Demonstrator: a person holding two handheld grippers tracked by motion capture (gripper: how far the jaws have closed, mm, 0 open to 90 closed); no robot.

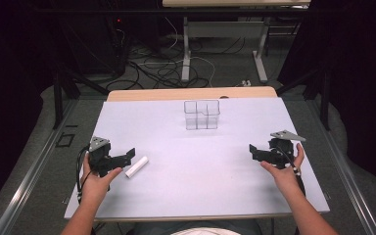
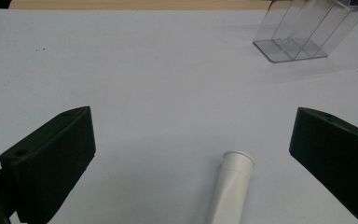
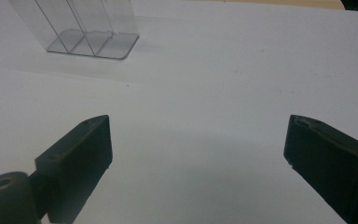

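High view: fixed cam above near edge, faces fwd & down over whole counter [image 1: 196, 196]. Both gripper views ride low, close to the white top, looking along their own jaws toward far centre. All 3 share the clear divided holder [image 1: 201, 115]; high & left views share the white tube [image 2: 230, 191].

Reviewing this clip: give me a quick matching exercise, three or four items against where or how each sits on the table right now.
Things:
1. white tube
2. clear holder
3. left gripper
4. right gripper

States:
A. upright at the far middle of the table
B. open, nothing near its jaws
C. lying flat
D. open, a tube end between its jaws

Pairs: 1-C, 2-A, 3-D, 4-B
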